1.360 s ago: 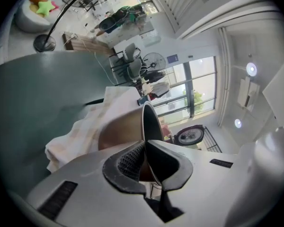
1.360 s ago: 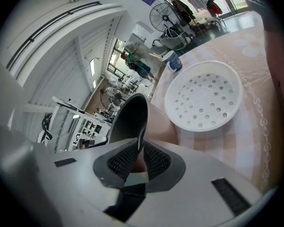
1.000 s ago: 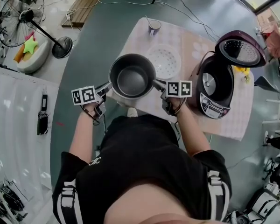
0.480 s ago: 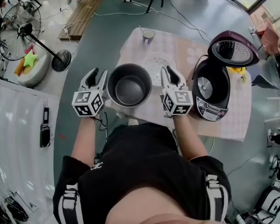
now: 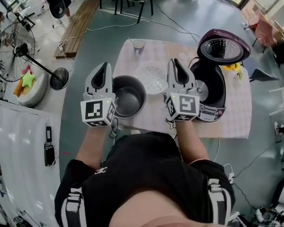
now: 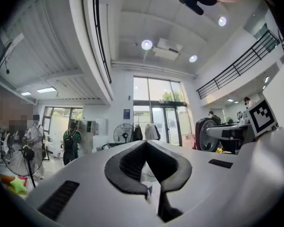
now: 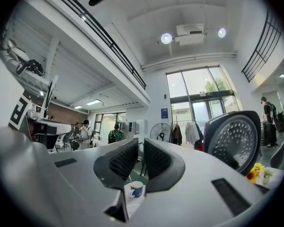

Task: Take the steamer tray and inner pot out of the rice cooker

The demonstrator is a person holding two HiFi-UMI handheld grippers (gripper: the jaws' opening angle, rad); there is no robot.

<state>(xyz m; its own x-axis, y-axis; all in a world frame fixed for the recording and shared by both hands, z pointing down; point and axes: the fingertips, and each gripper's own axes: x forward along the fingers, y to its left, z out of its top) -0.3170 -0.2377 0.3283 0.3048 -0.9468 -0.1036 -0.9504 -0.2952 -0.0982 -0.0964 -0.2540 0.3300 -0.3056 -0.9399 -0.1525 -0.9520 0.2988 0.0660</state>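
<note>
The dark metal inner pot (image 5: 128,96) stands on the table (image 5: 229,112), with the white perforated steamer tray (image 5: 152,76) just behind it to the right. The rice cooker (image 5: 209,90) sits at the right with its lid (image 5: 222,46) up and its well uncovered. My left gripper (image 5: 101,74) hovers above the pot's left side, shut with nothing held; its pads (image 6: 128,167) meet at the tips. My right gripper (image 5: 176,69) hangs between tray and cooker. Its jaws stand a narrow slit apart, closing, nothing between them. Both point about level across the room.
A small cup (image 5: 138,45) stands at the table's far edge and shows under the right jaws (image 7: 137,189). A standing fan (image 5: 20,48) and a wooden bench (image 5: 78,26) are on the floor at the left, chairs beyond the table. The person's torso fills the near edge.
Both grippers let go of the pot's rim, rolled upright and rose well above the table. The pot stays where it was set down, left of the steamer tray.
</note>
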